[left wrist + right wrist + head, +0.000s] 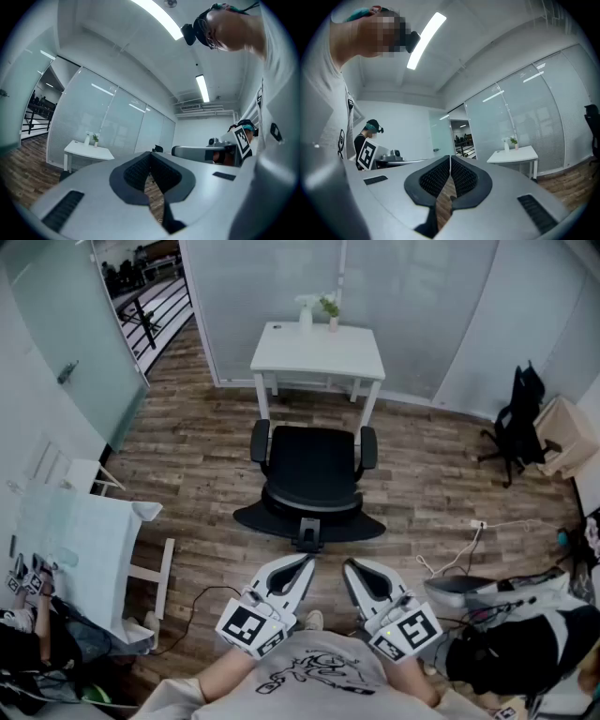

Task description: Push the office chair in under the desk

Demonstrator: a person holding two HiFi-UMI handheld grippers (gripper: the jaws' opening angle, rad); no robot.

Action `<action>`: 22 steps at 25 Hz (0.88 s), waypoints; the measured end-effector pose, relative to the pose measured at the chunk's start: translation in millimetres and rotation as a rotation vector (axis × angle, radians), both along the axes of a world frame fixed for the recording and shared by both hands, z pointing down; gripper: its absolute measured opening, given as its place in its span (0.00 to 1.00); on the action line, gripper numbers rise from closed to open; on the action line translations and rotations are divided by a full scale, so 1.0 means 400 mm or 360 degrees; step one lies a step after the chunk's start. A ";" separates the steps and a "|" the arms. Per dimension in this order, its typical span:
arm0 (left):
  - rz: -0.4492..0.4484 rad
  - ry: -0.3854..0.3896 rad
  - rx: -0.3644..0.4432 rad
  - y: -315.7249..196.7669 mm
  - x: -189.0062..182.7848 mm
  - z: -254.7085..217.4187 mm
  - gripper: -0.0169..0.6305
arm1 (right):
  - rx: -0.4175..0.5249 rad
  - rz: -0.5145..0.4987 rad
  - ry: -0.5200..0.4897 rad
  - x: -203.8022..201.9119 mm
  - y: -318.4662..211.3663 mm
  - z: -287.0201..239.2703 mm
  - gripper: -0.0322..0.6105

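Office chair (312, 474) just ahead of left gripper (308, 562) and right gripper (348, 565)

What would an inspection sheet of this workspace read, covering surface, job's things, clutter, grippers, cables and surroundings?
Surface: wood plank floor.
Job's things: office chair stands pulled out in front of the desk, its back toward the person.
Clutter: small vases at the desk's far edge.
Grippers: left gripper and right gripper both shut, empty, short of the chair.
Cables: white cable on the floor at right; dark cable at left.
Surroundings: glass partitions; second black chair at right; white table at left.
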State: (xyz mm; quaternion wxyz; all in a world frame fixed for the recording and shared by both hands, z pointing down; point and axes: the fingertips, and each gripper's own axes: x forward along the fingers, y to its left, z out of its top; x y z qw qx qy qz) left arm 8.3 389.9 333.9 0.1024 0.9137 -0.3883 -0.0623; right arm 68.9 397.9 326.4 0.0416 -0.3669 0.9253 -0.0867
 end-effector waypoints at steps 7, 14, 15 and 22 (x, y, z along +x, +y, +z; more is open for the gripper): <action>-0.0003 0.0006 -0.0004 -0.004 0.026 -0.002 0.03 | -0.0003 0.0001 0.0002 0.030 -0.003 0.005 0.11; -0.0013 0.0006 -0.0012 -0.005 0.062 0.005 0.03 | 0.0002 -0.0025 -0.0041 0.061 0.001 0.005 0.11; -0.0013 0.0005 -0.0014 -0.005 0.069 0.006 0.03 | 0.0009 -0.0022 -0.0031 0.068 0.001 0.005 0.11; -0.0027 0.0005 -0.0026 0.000 0.108 0.014 0.03 | -0.0003 -0.0014 -0.0016 0.115 0.002 0.014 0.11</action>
